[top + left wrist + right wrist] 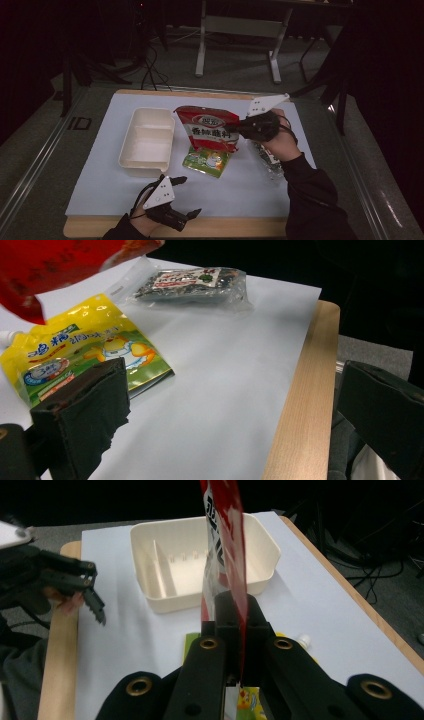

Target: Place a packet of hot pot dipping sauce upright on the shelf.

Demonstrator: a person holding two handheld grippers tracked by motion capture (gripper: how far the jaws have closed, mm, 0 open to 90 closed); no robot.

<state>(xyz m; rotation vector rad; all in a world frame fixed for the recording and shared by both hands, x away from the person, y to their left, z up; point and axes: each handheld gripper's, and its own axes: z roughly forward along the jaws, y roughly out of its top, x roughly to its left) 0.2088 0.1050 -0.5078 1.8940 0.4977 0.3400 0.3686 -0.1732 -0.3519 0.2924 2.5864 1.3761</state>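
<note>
My right gripper point(237, 129) is shut on the right edge of a red snack bag point(210, 127) and holds it above the white mat. In the right gripper view the jaws point(235, 615) pinch the bag point(225, 540) edge-on, in front of a cream divided box point(200, 560). A yellow-green pouch point(206, 160) lies flat under the bag. My left gripper point(190, 196) hovers open near the table's front edge, with nothing between its jaws point(235, 405). Beyond them lie the pouch point(85, 355) and a clear packet with dark contents point(195, 285).
The cream box point(145, 142) stands left of the bags. The clear packet point(267, 160) lies under my right forearm. The white mat point(100, 180) covers a wooden table with its front edge point(300, 405) bare. Table legs and cables stand on the floor behind.
</note>
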